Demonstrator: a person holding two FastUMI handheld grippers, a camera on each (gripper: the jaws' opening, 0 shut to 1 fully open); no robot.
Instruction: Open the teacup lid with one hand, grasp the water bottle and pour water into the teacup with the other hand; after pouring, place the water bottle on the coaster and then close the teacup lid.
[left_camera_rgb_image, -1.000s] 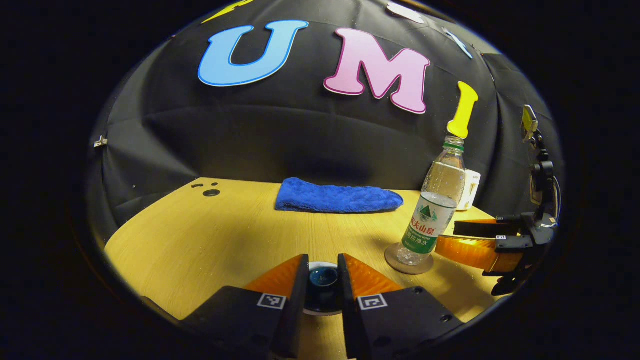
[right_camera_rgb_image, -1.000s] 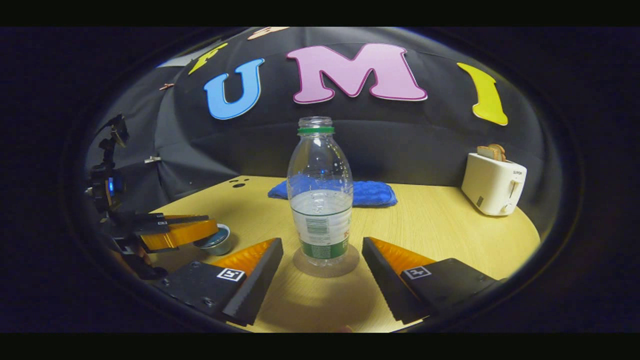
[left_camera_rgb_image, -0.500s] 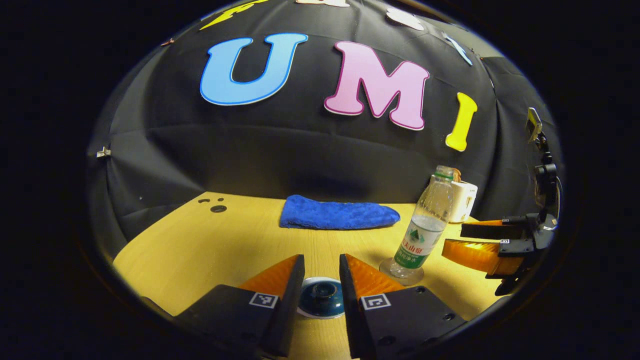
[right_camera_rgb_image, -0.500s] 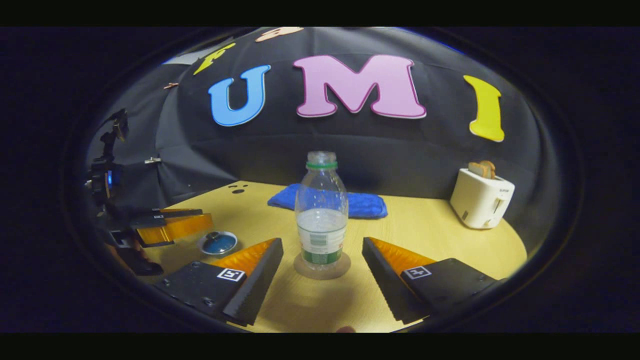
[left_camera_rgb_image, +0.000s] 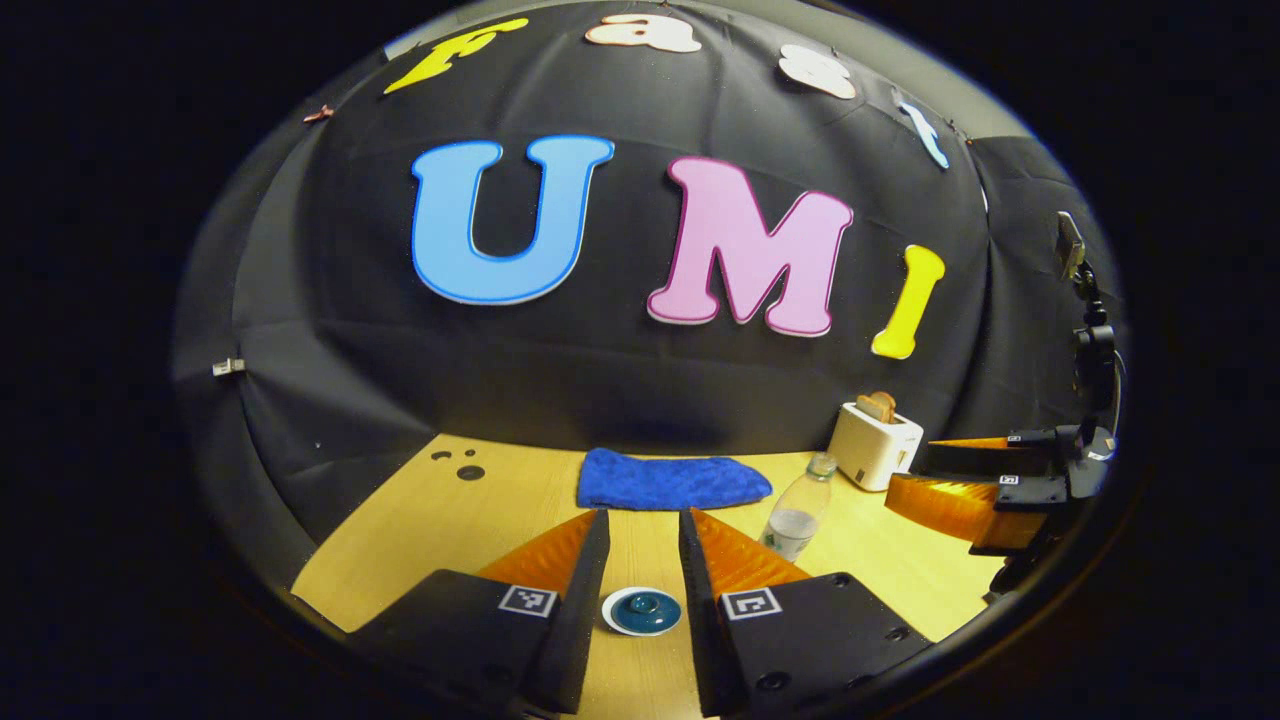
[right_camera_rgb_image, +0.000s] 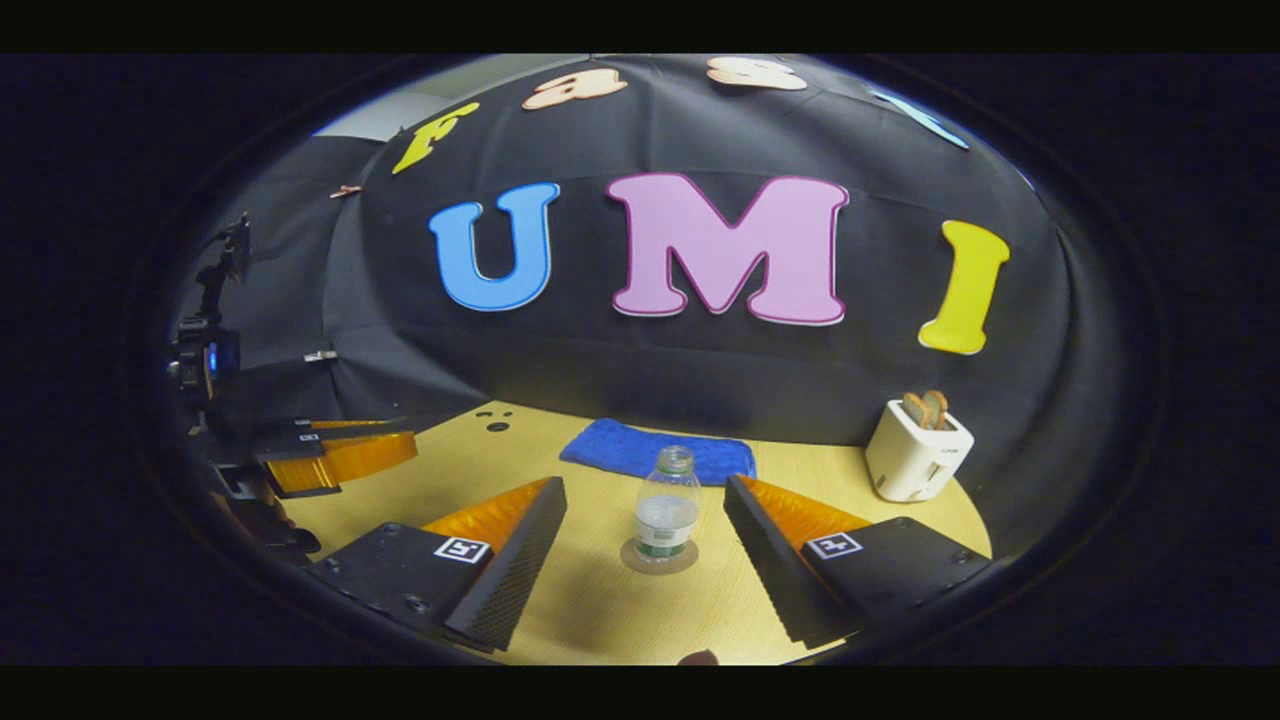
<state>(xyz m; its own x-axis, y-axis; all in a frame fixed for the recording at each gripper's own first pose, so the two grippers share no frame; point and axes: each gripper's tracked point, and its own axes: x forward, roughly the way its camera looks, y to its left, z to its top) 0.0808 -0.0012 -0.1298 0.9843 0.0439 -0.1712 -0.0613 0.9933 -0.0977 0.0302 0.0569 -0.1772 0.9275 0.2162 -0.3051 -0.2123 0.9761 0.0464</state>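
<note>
both grippers have pulled up and back from the table (right_camera_rgb_image: 600, 620), the left gripper (left_camera_rgb_image: 643, 545) spread above the lidded teacup (left_camera_rgb_image: 642, 611), the right gripper (right_camera_rgb_image: 645, 510) spread wide before the bottle (right_camera_rgb_image: 666, 505) on its coaster (right_camera_rgb_image: 658, 557), so the task looks finished.

My left hand-held gripper (left_camera_rgb_image: 643, 560) has two wedge-shaped fingers on flat black plates, each plate carrying a small square black-and-white marker and round screw holes. My right hand-held gripper (right_camera_rgb_image: 645, 535) is built the same, with ribbed inner faces on its fingers.
</note>
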